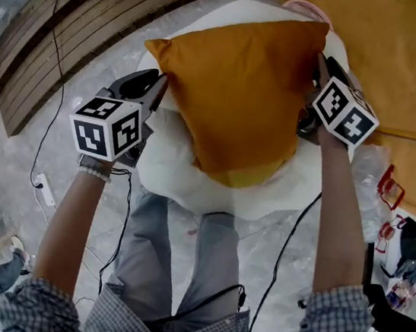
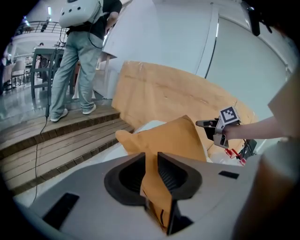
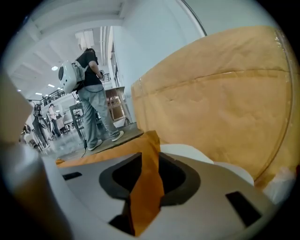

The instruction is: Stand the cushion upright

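Grippers (image 2: 151,171) (image 3: 146,180) ajar — cushion (image 1: 238,89) edges between.

I see the cushion (image 1: 242,89), a plump square in mustard-orange fabric, resting on the white padded seat (image 1: 169,171). It sits tilted rather than flat (how steeply I can't judge from above), with one corner poking out leftward and its near edge a paler yellow.

Seat: white padded seat (image 1: 167,169), rounded, standing on the floor.
On the seat: orange cushion (image 1: 238,89), its lower end resting on the white padding.
Floor: grey, marbled floor (image 1: 102,70).
On the floor: white power strip (image 1: 45,190) at the left, near the wooden steps (image 1: 75,20).
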Demonstrator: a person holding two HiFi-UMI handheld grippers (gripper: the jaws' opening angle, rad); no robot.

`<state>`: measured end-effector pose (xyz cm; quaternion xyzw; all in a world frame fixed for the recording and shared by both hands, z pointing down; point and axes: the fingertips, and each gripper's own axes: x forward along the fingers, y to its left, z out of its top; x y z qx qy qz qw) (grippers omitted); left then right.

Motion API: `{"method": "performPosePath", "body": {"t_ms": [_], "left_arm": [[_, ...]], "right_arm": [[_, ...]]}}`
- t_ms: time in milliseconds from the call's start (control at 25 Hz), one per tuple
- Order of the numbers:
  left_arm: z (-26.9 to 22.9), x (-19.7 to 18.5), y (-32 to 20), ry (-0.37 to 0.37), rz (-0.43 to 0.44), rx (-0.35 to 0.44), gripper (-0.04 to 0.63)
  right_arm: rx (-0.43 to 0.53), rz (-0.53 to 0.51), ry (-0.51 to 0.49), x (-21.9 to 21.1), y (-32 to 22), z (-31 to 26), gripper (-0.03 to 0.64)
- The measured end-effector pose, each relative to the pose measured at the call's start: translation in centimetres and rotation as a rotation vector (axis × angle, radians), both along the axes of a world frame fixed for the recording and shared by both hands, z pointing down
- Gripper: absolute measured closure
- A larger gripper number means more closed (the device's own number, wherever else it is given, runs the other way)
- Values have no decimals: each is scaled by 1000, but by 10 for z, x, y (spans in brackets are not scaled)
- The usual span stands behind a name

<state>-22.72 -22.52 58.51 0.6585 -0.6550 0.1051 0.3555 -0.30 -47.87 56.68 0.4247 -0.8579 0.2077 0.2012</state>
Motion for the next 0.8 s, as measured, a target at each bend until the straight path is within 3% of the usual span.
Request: {"method": "performPosePath", "body": {"t_ms": [80, 200, 400, 600, 800], "left_arm": [[-8, 6, 8, -8, 11, 2, 523], [-33, 15, 10, -15, 10, 39, 569], [-90, 45, 6, 12, 57, 128, 588], [-153, 86, 6, 35, 175, 220, 588], [-221, 125, 17, 5, 298, 308, 588]], "right_arm": [[-7, 26, -26, 14, 9, -7, 524], [5, 78, -93, 34, 23, -31, 609], [2, 123, -184, 69, 66, -72, 610], [30, 145, -231, 108, 116, -124, 611], [69, 153, -253, 145, 159, -179, 611]]}}
